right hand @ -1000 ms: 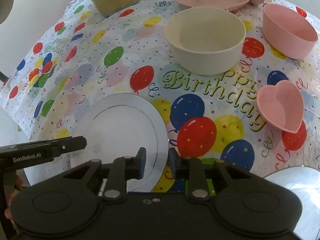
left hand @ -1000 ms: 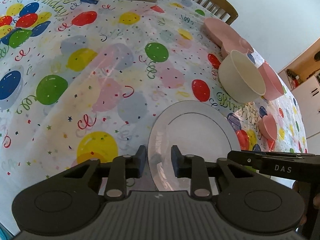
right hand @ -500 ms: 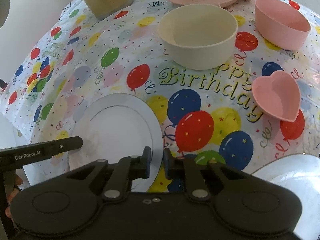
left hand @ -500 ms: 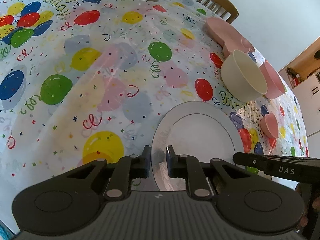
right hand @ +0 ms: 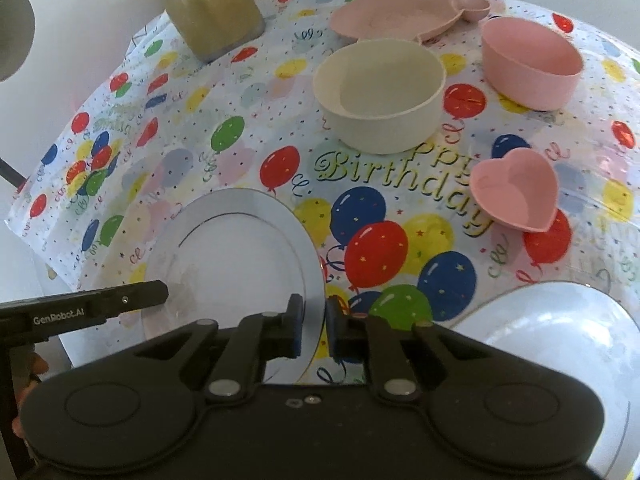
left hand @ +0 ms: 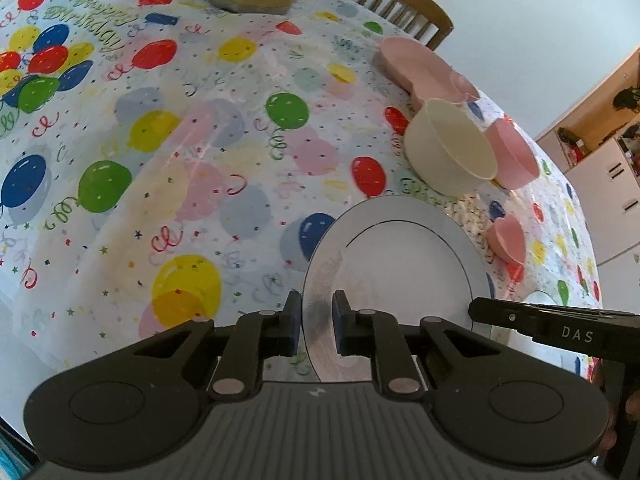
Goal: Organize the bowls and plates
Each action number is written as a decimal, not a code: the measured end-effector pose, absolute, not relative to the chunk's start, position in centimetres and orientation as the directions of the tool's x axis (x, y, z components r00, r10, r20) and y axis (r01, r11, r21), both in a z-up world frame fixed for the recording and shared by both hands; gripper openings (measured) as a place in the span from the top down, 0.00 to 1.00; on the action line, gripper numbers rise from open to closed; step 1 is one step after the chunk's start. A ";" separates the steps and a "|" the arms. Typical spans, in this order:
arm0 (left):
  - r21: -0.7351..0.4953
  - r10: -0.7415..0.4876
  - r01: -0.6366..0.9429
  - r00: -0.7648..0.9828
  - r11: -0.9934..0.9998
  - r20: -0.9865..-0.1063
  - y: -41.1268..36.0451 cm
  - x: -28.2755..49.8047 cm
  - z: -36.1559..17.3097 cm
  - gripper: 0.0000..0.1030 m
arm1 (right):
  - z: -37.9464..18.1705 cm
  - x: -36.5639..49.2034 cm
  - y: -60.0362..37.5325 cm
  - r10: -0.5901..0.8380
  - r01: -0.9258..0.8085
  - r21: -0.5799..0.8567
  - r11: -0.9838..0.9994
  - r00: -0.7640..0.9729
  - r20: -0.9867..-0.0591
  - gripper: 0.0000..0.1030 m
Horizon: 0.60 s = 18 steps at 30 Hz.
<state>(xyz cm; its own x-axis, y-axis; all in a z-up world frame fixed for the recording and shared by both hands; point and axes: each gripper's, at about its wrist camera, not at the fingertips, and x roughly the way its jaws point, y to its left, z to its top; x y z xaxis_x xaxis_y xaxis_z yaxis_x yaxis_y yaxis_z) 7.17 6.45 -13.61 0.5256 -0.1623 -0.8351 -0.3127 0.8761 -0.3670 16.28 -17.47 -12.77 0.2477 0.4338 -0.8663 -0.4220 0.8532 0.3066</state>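
White plate point(left hand: 408, 264), round, thin dark ring inside the rim: lower centre-right of the left wrist view, lower left-centre of the right wrist view point(right hand: 240, 256), over the balloon-print tablecloth point(left hand: 160, 160).

Left gripper point(left hand: 316, 322): jaws drawn narrow, pinching the plate's left rim at the bottom centre of its own view.

Right gripper point(right hand: 313, 330): jaws narrow, clamped on the plate's right rim at the bottom centre of its own view. Its neighbour's finger shows as a dark bar at the lower left edge.

Second white plate point(right hand: 560, 320): lower right corner of the right wrist view, partly cut off by the gripper body.

Cream bowl point(right hand: 380, 92): upper centre, upright on the cloth.

Pink bowl point(right hand: 532, 64): upper right, near the cream bowl, apart from it.

Pink heart-shaped dish point(right hand: 516, 192): right of centre, below the pink bowl.

Pink divided plate point(right hand: 400, 12): top centre, behind the cream bowl.

Beige container point(right hand: 208, 4): upper left.

Wooden chair point(left hand: 396, 4): top right of the left wrist view, beyond the table edge.
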 end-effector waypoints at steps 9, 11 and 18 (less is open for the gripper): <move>-0.379 -0.215 -0.230 0.522 0.896 -0.825 3.7 7.8 -12.0 0.85 | -10.6 15.3 -21.1 0.430 -0.357 0.318 0.878 0.300 -0.851 0.91; -0.383 -0.232 -0.203 0.521 0.901 -0.822 2.9 8.1 -11.7 0.85 | -10.3 15.1 -22.0 0.426 -0.336 0.320 0.886 0.313 -0.849 0.91; -0.386 -0.282 -0.117 0.499 0.915 -0.820 -0.1 9.1 -11.2 0.85 | -9.8 14.2 -25.5 0.399 -0.256 0.322 0.912 0.359 -0.844 0.91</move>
